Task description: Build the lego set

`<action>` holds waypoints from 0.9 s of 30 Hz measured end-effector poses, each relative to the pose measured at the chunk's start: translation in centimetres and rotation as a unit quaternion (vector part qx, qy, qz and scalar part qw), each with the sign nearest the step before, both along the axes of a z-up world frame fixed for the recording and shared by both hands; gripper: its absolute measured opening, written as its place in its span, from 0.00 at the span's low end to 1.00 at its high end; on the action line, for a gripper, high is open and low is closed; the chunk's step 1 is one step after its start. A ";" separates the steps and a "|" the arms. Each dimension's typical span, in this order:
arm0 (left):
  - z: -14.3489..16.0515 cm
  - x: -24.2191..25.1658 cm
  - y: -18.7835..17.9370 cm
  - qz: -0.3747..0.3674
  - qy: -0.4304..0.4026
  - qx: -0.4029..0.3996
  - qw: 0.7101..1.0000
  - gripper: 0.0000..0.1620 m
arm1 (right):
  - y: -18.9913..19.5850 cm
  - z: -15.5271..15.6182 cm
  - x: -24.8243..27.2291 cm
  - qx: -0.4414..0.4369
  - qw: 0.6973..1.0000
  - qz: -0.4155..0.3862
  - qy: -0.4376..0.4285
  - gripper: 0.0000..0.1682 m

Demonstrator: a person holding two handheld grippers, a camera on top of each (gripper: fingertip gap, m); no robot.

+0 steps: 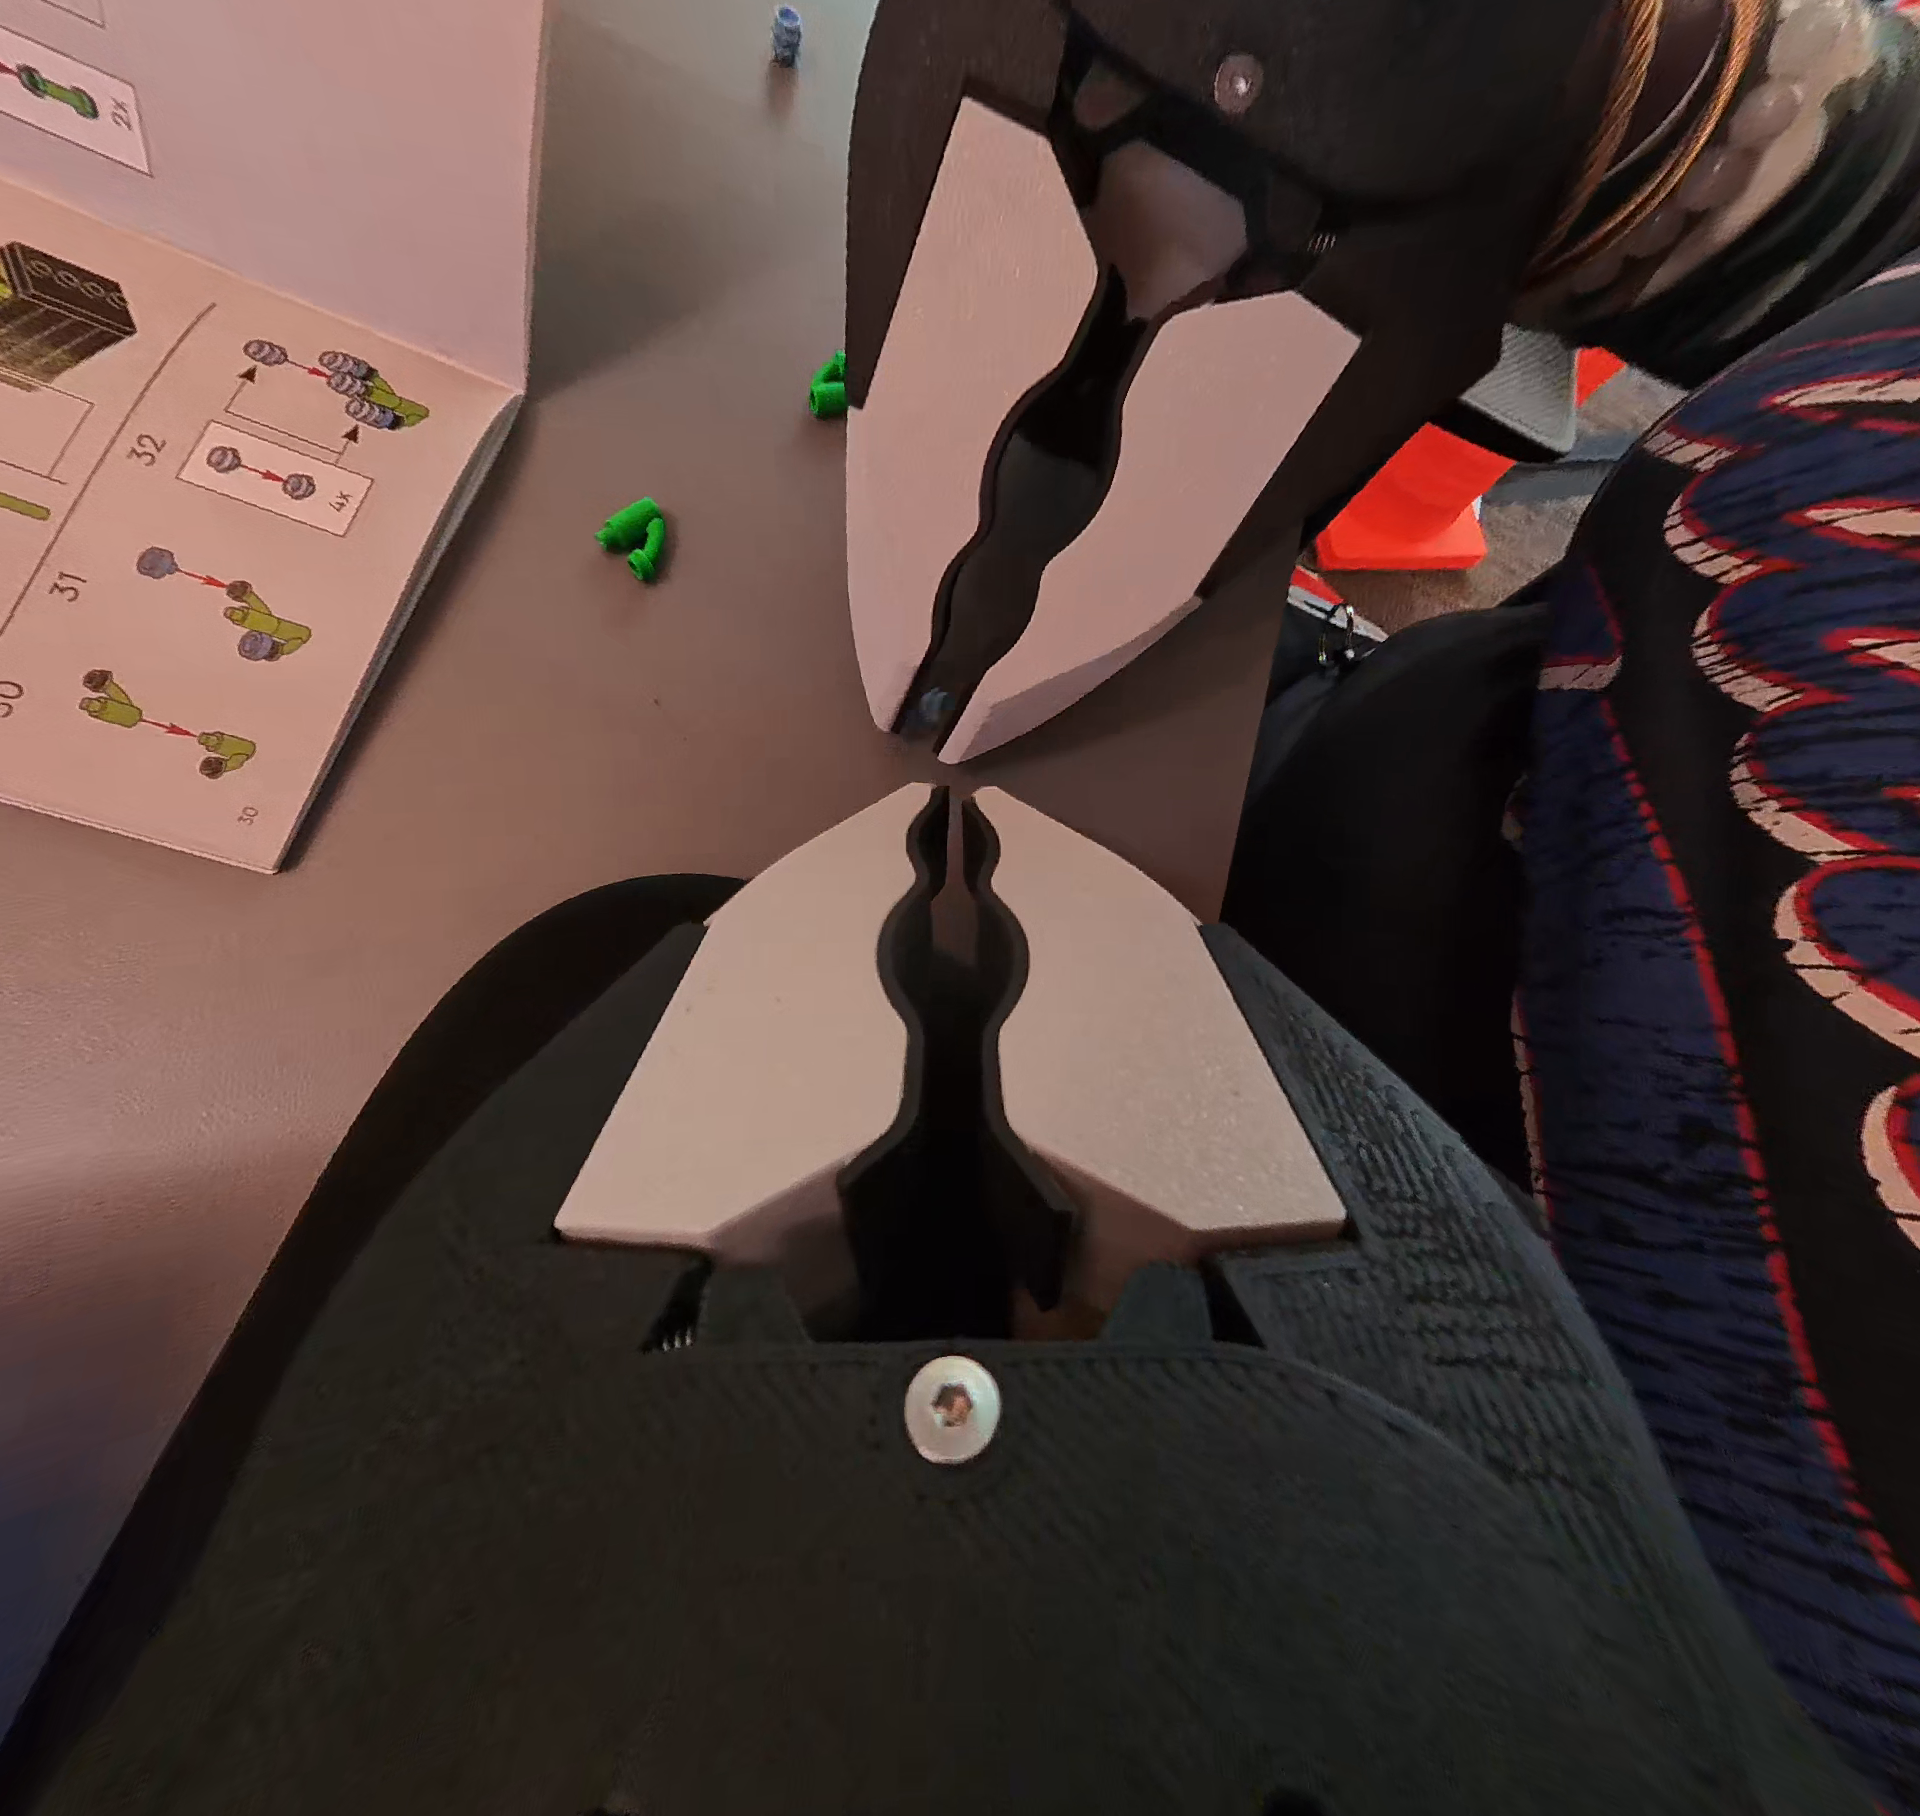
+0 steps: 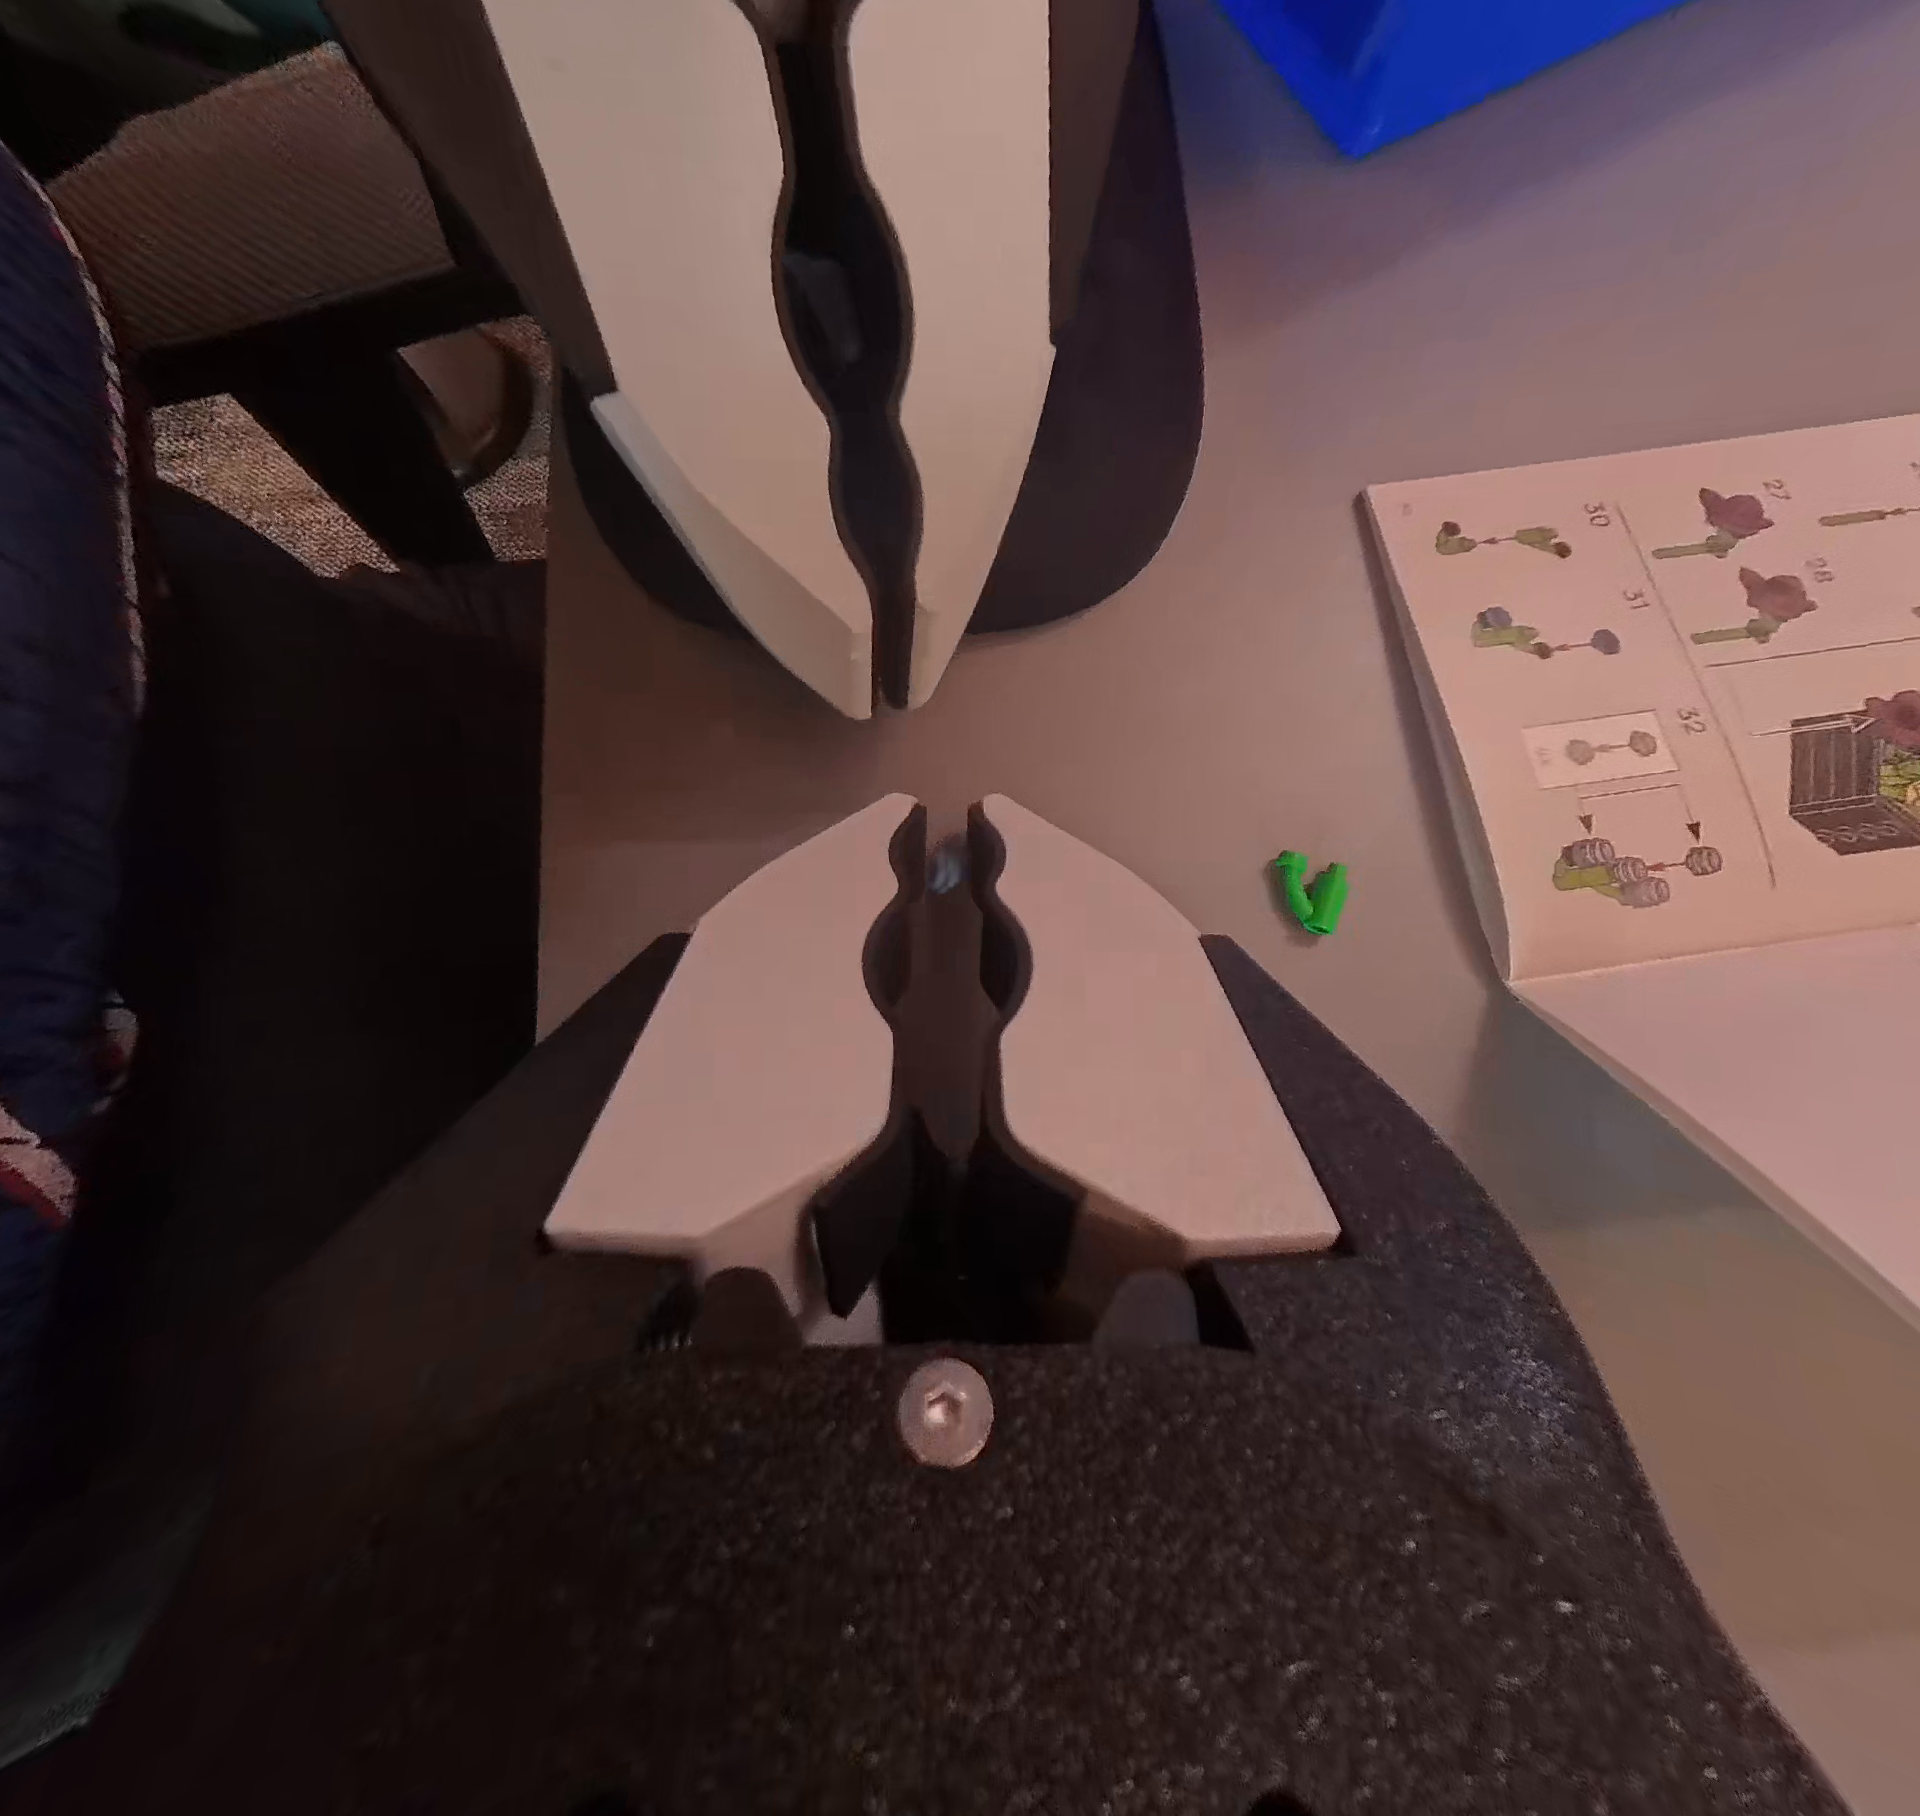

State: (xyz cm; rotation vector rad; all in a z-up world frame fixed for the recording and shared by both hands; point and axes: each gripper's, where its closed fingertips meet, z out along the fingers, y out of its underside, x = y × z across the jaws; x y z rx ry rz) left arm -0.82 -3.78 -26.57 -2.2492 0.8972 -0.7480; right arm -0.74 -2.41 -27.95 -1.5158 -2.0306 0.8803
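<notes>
the left gripper [image 1: 951, 795] is seen w/ its fingers pressed together at the tips, nothing visible between them, so closed & empty as far as can be told. it is held tip-to-tip w/ the right gripper [image 1: 928, 727], just apart, over a grey table [image 1: 623, 935].

the right gripper's jaws are clamped on a small bluish-grey round piece [image 2: 945, 873], pinched near the tips; the same piece shows as a dark blob at the tip in the left wrist view. in the right wrist view the left gripper [image 2: 883, 701] is seen opposite, tips shut, pointing at the right gripper [image 2: 945, 816].

on the table, a bright green forked stem piece [image 1: 636, 540] lies loose betw. the grippers & the open instruction booklet [image 1: 208, 519]. a 2nd green piece [image 1: 828, 386] is partly hidden behind the right gripper's finger. another small bluish-grey stud [image 1: 787, 34] stands farther off, well apart from everything else.

the booklet lies flat, open to numbered build steps w/ drawings of green stems & grey studs. in the right wrist view the booklet [image 2: 1662, 706] is at the right, the green piece [image 2: 1311, 891] just beside its corner. a blue box [image 2: 1507, 0] sits at the far top right.

a person's dark patterned sleeve [image 1: 1714, 935] fills the right edge of the left wrist view; an orange object [image 1: 1423, 509] is seen beyond the table edge.
</notes>
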 end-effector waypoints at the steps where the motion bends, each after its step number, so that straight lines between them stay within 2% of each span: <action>1: -0.2 0.0 -0.1 -0.002 0.007 -0.002 1.000 0.02 | 0.0 0.0 0.0 0.002 1.000 0.001 0.001 0.05; 11: -0.3 0.1 -0.1 -0.006 0.003 -0.006 1.000 0.03 | 0.3 0.5 2.3 0.006 1.000 0.006 -0.026 0.08; 19: -0.4 0.1 -0.1 -0.005 0.007 -0.006 1.000 0.03 | -0.4 0.0 1.8 -0.013 0.999 0.002 -0.038 0.08; 27: -0.3 0.4 -0.3 -0.020 0.005 0.001 1.000 0.06 | -0.1 0.1 1.6 -0.026 0.999 -0.009 -0.023 0.02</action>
